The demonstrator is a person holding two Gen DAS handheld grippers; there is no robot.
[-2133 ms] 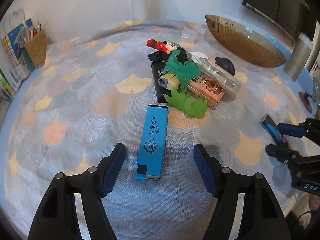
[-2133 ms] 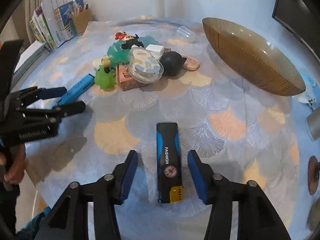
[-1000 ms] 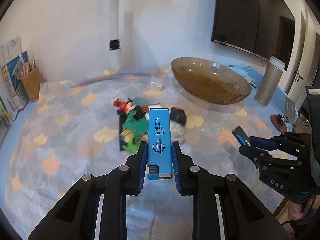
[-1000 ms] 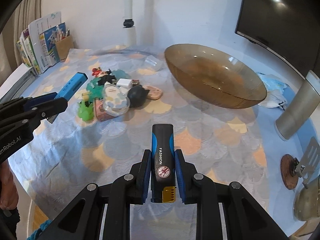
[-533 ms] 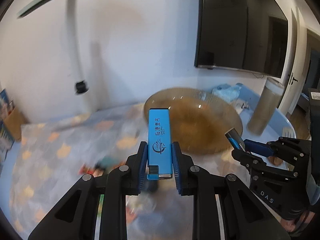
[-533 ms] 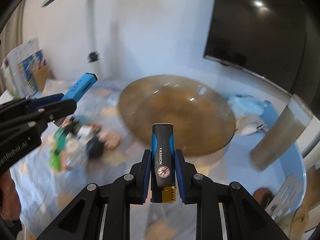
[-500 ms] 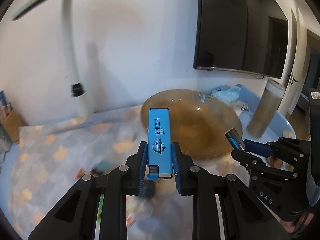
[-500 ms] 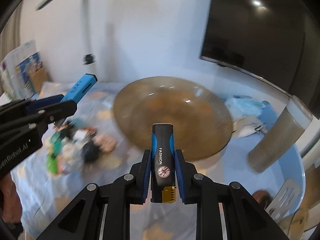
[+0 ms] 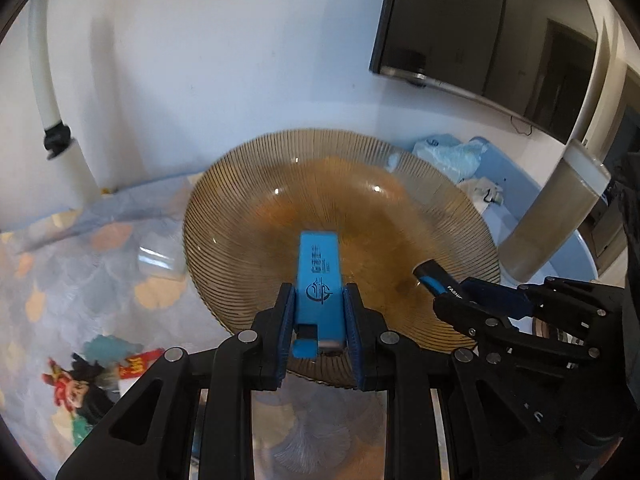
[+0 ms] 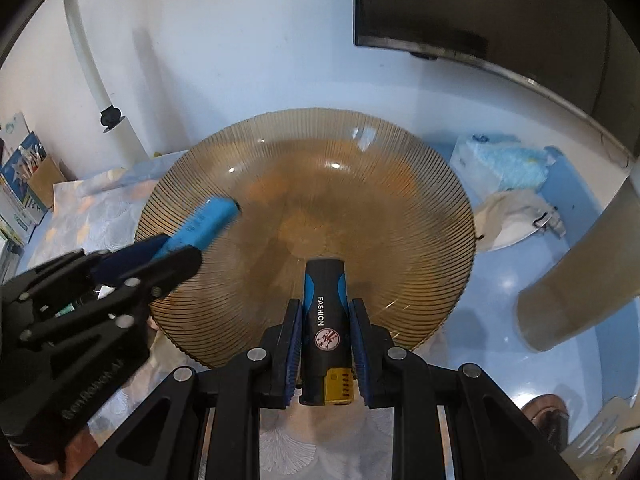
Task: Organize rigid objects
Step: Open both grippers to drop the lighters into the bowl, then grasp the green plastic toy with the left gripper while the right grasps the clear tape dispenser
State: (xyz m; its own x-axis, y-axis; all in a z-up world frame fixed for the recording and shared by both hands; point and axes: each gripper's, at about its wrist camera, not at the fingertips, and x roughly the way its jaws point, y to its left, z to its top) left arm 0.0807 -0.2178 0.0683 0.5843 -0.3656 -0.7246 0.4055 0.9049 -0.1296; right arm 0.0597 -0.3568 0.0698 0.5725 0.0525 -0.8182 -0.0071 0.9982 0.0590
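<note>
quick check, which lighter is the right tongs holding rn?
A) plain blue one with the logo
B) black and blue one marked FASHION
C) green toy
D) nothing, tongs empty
B: the right tongs are shut on the black and blue FASHION lighter, poised over the amber glass bowl, while the blue lighter sits in the left tongs.
</note>
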